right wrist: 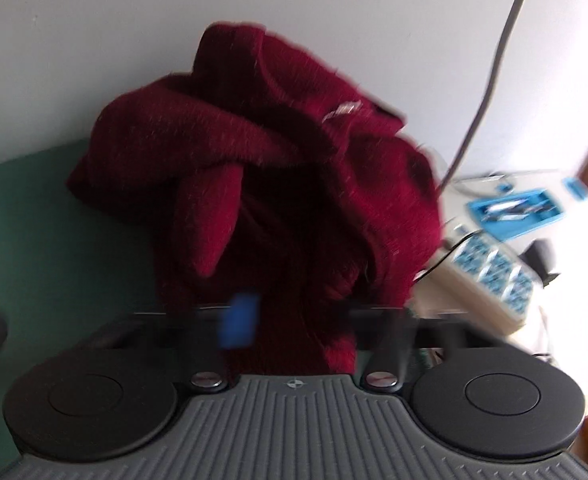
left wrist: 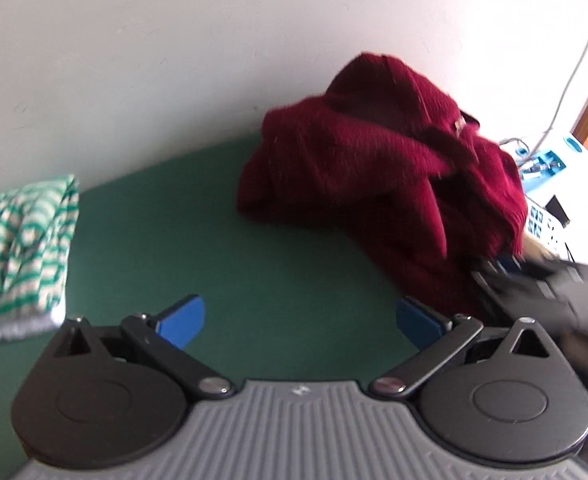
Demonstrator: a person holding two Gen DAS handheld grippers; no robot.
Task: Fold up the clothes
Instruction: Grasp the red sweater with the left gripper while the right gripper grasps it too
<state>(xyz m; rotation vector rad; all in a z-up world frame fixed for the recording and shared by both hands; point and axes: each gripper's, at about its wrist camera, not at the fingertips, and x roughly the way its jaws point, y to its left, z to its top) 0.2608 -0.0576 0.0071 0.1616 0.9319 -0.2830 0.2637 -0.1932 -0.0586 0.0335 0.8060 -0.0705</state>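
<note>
Sweater (right wrist: 278, 168) bunched between right gripper (right wrist: 294, 320) fingers, pads clamped.

Both wrist views angled down across the green table (left wrist: 286, 240), right one nearer the shared maroon garment (right wrist: 294, 168)

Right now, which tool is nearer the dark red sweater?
Right. The right tool is closed on the dark red sweater; the left tool hangs open over the green table beside it.
</note>
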